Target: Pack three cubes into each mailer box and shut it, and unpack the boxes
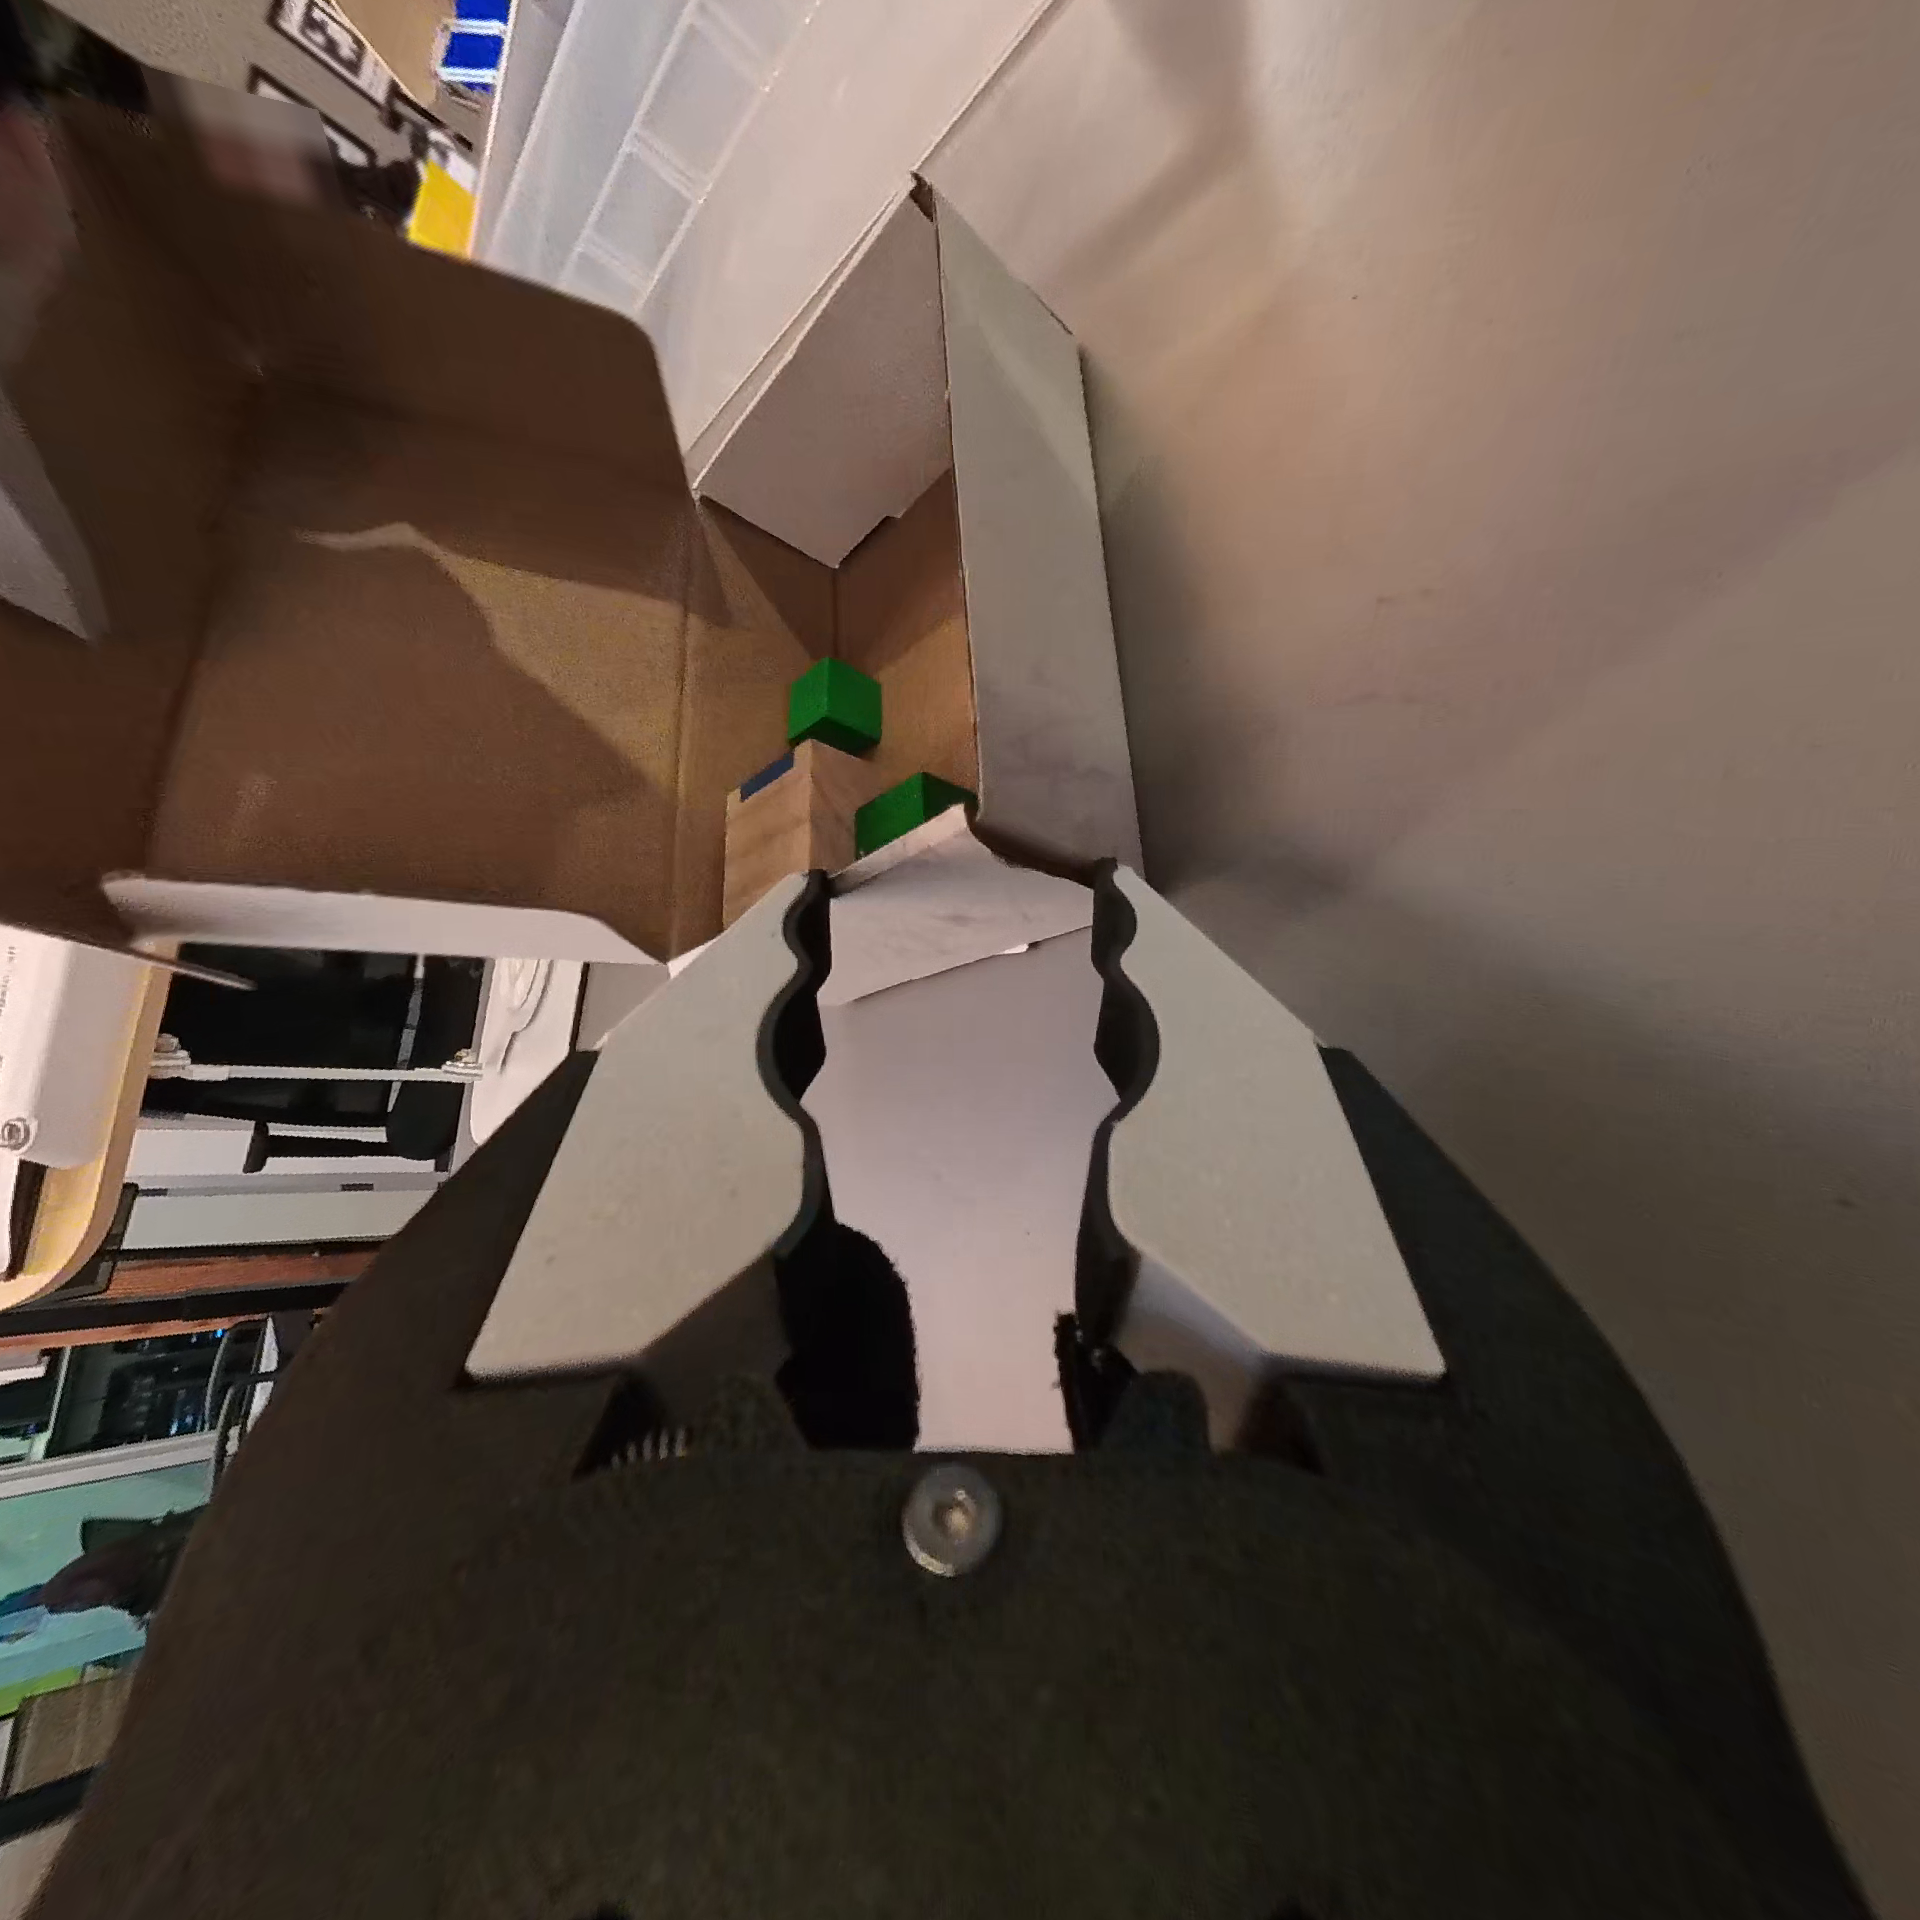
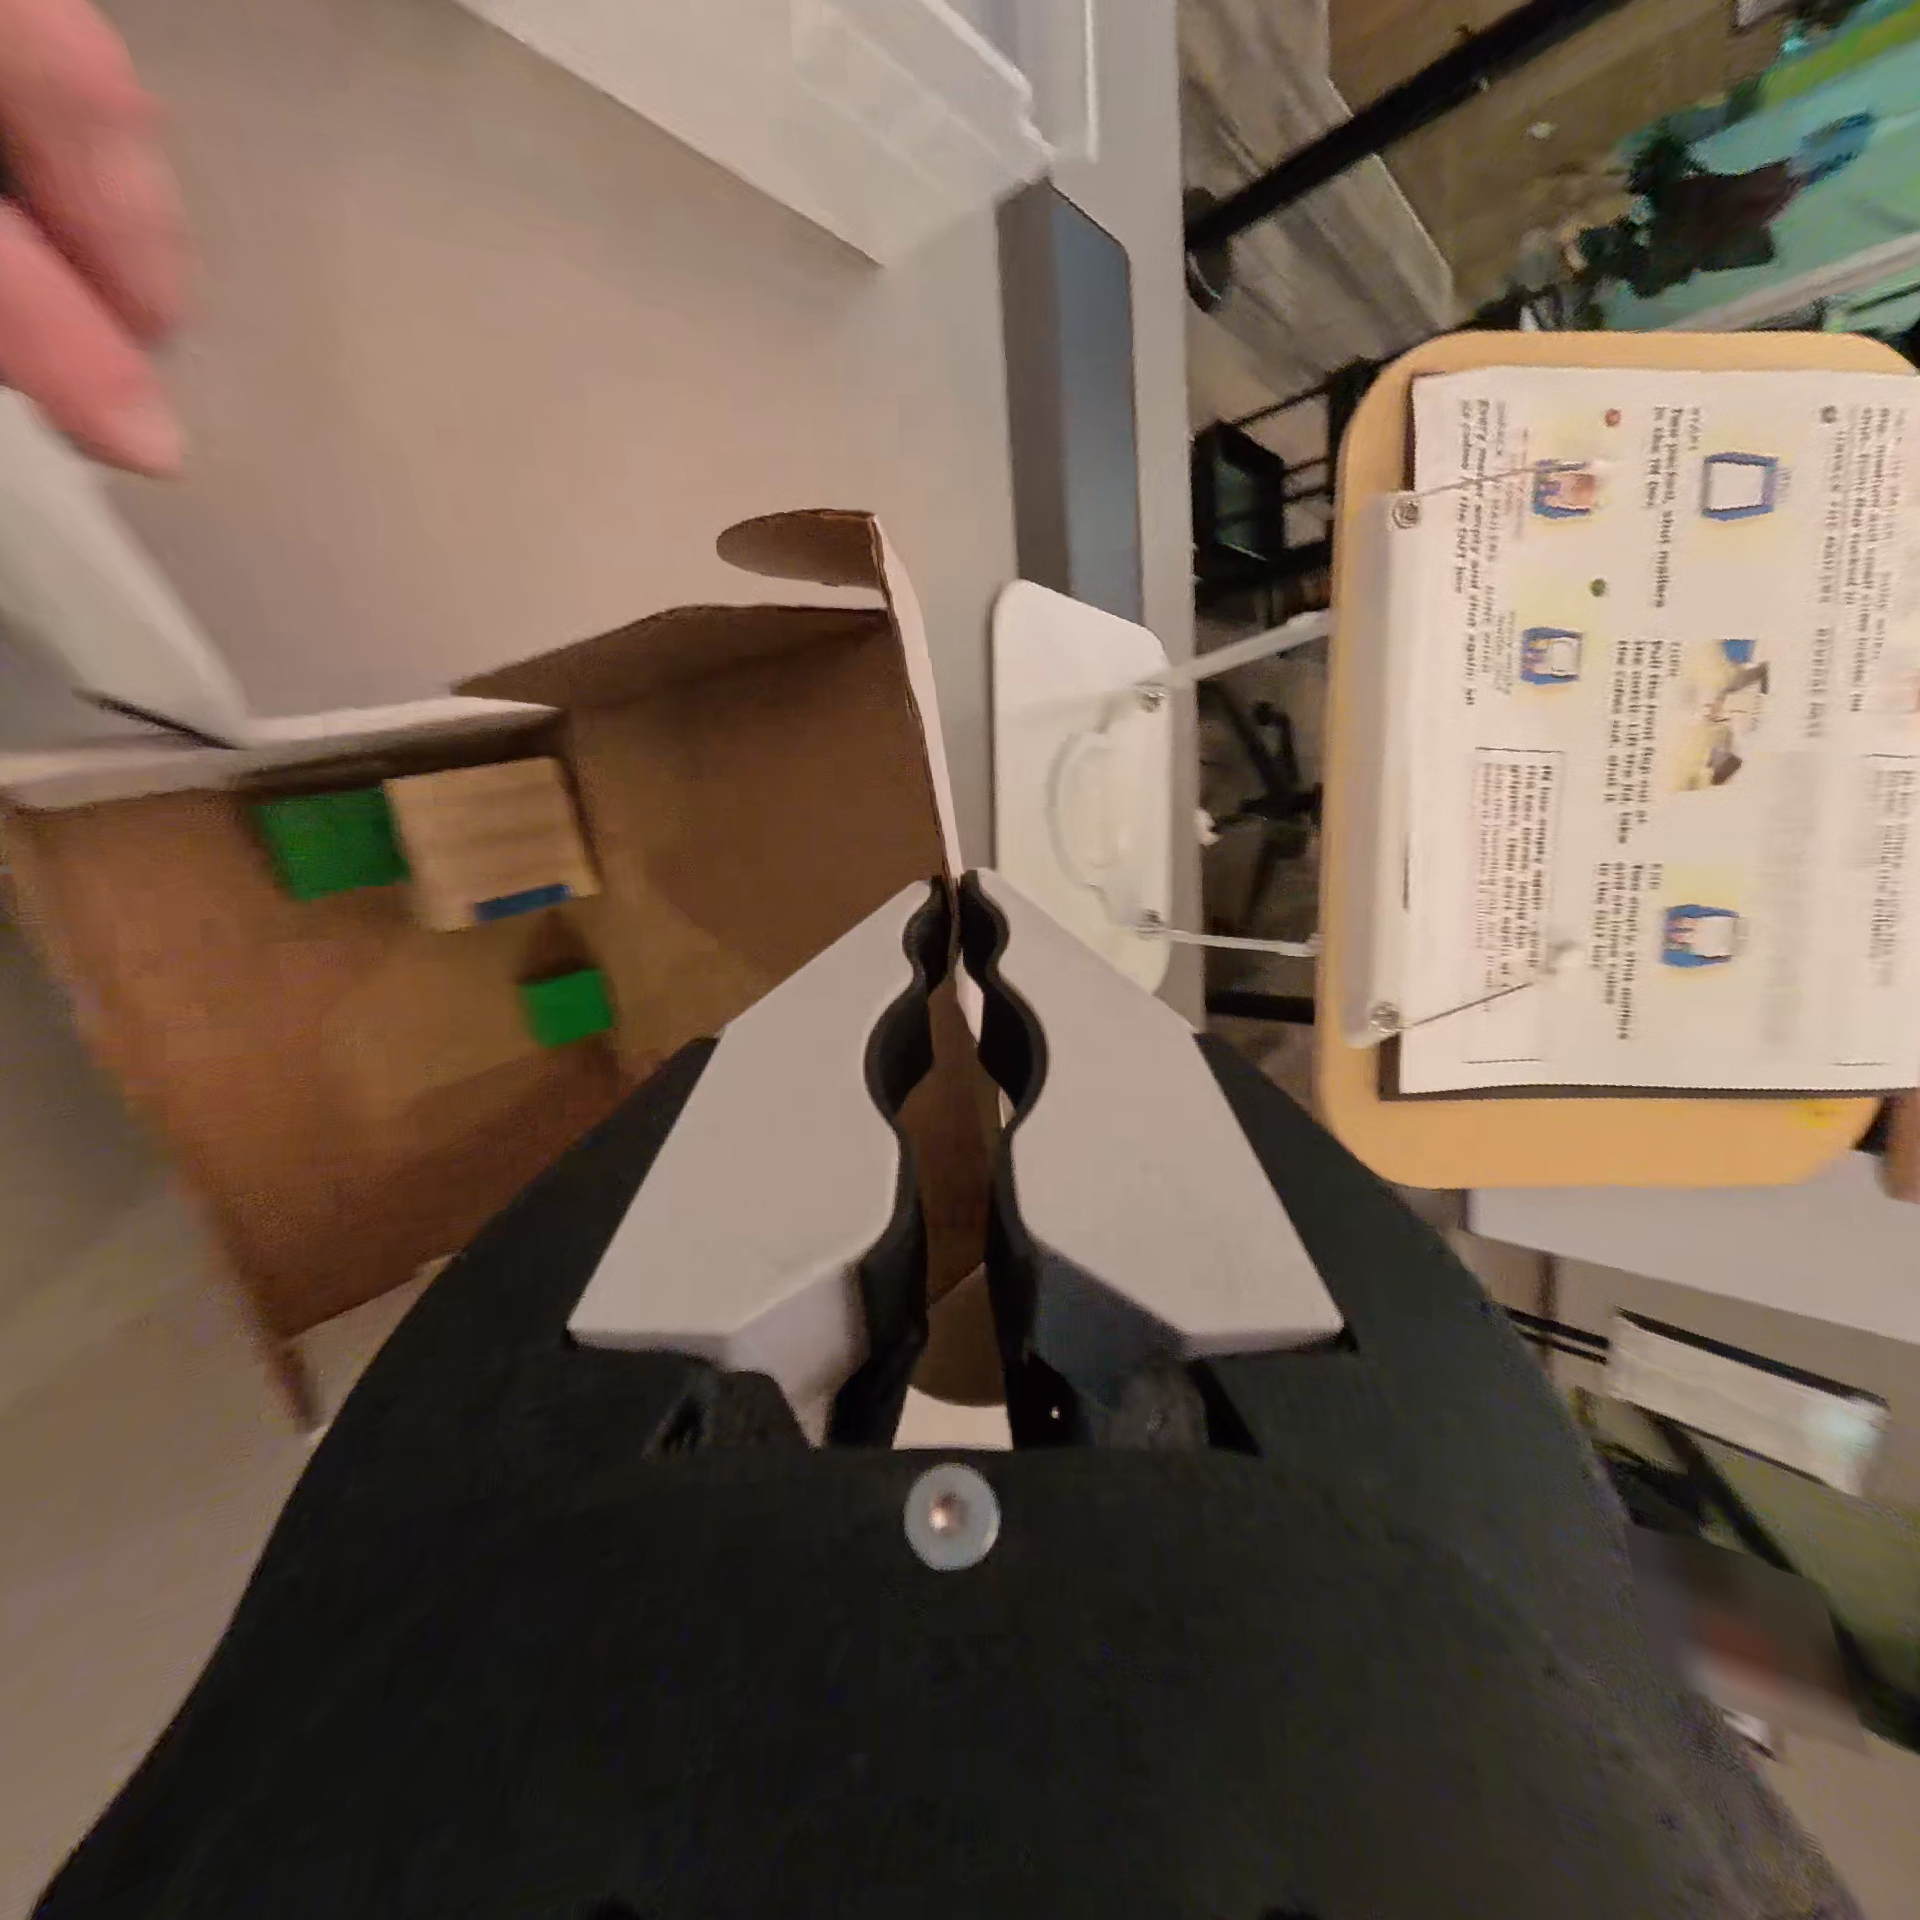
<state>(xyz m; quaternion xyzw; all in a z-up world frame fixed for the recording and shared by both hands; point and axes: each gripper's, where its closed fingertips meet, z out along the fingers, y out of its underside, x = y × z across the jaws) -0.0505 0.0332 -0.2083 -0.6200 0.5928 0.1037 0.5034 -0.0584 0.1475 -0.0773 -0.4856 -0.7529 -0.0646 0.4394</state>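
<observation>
Right gripper [image 2: 957,902] pinching mailer box [image 2: 727,790] lid, unseen leftward.

One open mailer box [image 2: 727,748], two green cubes [image 2: 327,842], one wooden cube [image 2: 494,842], one instruction sheet [image 2: 1621,727]

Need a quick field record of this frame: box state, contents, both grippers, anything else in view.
box: mailer box open, lid raised
contents: two green cubes, one larger wooden block with a blue patch
left gripper: open, fingers straddling a white flap at the box's near end
right gripper: shut on the lid's edge
hand: blurred, above the box
background: instruction sheet on a small stand
surface: pale table
</observation>
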